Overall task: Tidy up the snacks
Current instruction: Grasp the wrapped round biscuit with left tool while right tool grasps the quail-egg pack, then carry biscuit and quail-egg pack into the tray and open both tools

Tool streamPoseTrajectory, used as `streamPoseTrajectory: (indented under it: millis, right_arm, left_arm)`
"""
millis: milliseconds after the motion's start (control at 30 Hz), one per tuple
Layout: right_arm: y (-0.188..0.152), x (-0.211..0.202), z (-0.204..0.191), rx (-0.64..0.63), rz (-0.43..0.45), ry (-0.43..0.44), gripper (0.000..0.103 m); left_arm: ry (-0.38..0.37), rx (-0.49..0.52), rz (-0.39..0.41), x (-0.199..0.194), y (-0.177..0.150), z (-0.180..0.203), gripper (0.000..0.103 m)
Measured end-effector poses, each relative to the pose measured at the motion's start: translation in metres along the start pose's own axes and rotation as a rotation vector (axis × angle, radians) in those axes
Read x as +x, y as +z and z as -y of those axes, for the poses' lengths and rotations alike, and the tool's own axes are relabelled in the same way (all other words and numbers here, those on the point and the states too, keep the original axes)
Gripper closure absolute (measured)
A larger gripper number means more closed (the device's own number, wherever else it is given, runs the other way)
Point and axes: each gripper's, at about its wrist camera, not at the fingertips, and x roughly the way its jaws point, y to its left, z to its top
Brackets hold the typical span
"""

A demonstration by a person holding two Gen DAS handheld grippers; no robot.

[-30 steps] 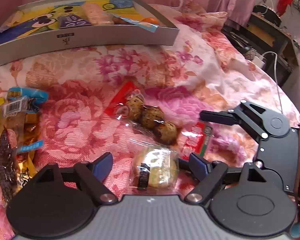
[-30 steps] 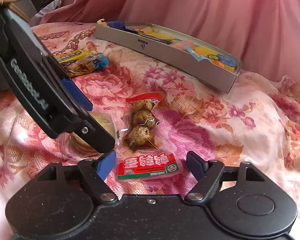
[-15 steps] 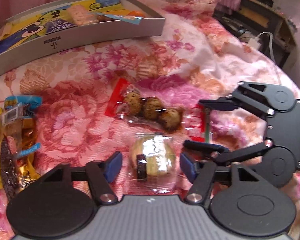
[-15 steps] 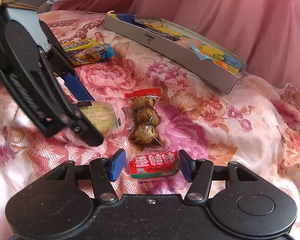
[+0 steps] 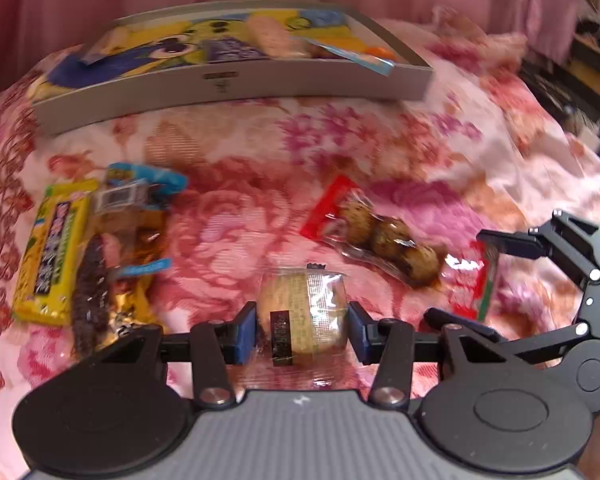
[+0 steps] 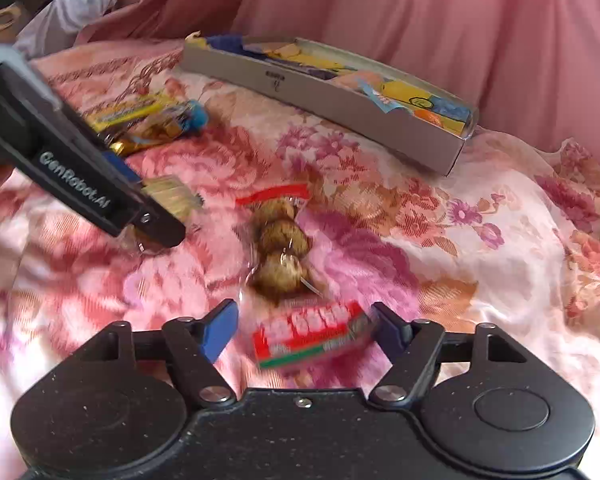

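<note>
Compared with a second ago, both sets of fingers have closed in: your left gripper point(image 5: 302, 330) now pinches the round wrapped cake point(image 5: 303, 316) between its blue pads, and your right gripper point(image 6: 304, 330) has narrowed around the red packet point(image 6: 310, 336), its right pad touching the wrapper, its left pad apparently short of it, so whether it grips yet cannot be told.

Largest to smallest, located from the grey tray point(image 5: 236, 84): the flowered bedspread point(image 5: 236, 160) carries everything and is soft, which explains your low, flat approach. The grey tray lies at the far edge, already lined with snacks, presumably the destination. Near-left of the tray sits a pile of bars point(image 5: 96, 248). Near-right of it lies the bag of speckled eggs point(image 5: 374, 236), unclaimed between your two targets.
</note>
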Motion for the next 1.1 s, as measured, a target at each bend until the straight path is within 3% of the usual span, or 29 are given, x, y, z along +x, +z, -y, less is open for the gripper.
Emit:
streamPoseTrajectory:
  millis: [67,200,333,500,567,667,800,1100]
  right_arm:
    - [0.003,0.007,-0.001,-0.008,0.02,-0.004,0.02]
    - [0.009,0.021,-0.004,-0.041,0.05,-0.006,0.02]
    - [0.012,0.031,0.0,0.003,0.035,0.051,0.039]
    - [0.019,0.03,-0.005,0.034,0.0,0.046,0.051]
    - [0.02,0.027,-0.013,-0.004,-0.004,0.017,0.059]
    - [0.02,0.024,-0.028,-0.083,-0.014,-0.034,0.061]
    - [0.018,0.019,-0.037,-0.134,-0.006,-0.095,0.063]
    - [0.012,0.006,-0.061,-0.382,0.079,-0.291,0.063]
  left_arm:
    - [0.0,-0.025,0.014,-0.001,-0.002,-0.004,0.052]
    - [-0.004,-0.049,0.028,-0.001,-0.003,-0.005,0.052]
    - [-0.007,-0.065,0.027,-0.001,-0.003,-0.007,0.052]
    - [0.004,-0.088,0.021,-0.001,-0.001,-0.005,0.052]
    - [0.002,-0.103,0.018,-0.001,0.0,-0.006,0.052]
    - [0.004,-0.112,0.016,-0.005,-0.001,-0.008,0.053]
    - [0.028,-0.133,0.032,-0.017,-0.003,-0.011,0.053]
    - [0.066,-0.119,0.095,-0.039,0.001,-0.01,0.053]
